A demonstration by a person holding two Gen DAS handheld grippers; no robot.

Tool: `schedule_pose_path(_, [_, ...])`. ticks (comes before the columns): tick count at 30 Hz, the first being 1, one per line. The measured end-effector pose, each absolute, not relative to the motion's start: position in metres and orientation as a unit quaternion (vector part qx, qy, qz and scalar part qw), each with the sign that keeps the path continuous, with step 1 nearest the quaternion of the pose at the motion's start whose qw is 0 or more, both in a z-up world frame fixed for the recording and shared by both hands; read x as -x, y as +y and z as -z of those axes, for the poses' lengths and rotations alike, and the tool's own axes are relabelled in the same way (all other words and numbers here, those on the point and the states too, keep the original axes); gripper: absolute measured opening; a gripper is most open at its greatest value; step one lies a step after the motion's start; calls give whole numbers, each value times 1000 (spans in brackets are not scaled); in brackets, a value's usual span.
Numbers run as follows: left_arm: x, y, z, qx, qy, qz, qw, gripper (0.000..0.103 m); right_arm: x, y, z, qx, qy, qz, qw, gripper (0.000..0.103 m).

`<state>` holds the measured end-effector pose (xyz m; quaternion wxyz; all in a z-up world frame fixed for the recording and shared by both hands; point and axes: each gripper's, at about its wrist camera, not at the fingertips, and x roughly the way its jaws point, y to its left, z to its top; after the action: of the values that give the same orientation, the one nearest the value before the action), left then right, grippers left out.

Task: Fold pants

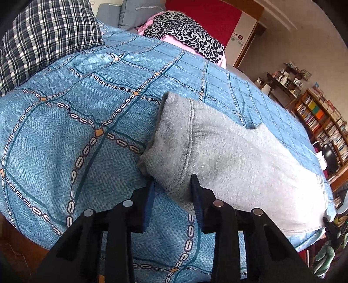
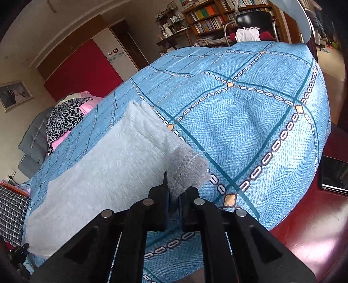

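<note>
1. Black left gripper (image 1: pixel 173 185) pinches the cuff end of the grey fleece pants (image 1: pixel 228 156).
2. Right gripper (image 2: pixel 173 187) clamps the opposite end, at its twelve o'clock.
3. Pants lie lengthwise, legs apparently stacked, on the blue chain-patterned bedspread (image 1: pixel 76 130); cross folds remain.

No words or numbers can be read anywhere. A small sticker (image 1: pixel 238 36) with a red patch sits on the pale wall strip beside the red panel, near the top of the left wrist view, but its marks are too tiny to make out. The book spines on the bookshelf (image 2: pixel 208 17), top of the right wrist view, are too blurry.
</note>
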<state>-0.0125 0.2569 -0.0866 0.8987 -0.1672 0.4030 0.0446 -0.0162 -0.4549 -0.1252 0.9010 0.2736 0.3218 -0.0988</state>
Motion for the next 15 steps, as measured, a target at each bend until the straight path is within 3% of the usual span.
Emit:
schedule_pose_path(2, [14,253,83,138,396,-66,905,53,17,-452,122,-261,322,102,904,12])
schedule_pose_path(4, [16,252,78,119,385,-86,911,59,19,-452,115,-248,314,121,908,23])
schedule_pose_path(6, [18,253,72,119,377,-89,914,60,25,-455,110,-238,302,151,911,47])
schedule_pose_path(7, [20,253,68,116,369,-95,917,60,29,-457,107,-234,290,167,913,50])
schedule_pose_path(15, [3,217,48,86,335,-46,937,61,22,-443,87,-211,255,149,932,50])
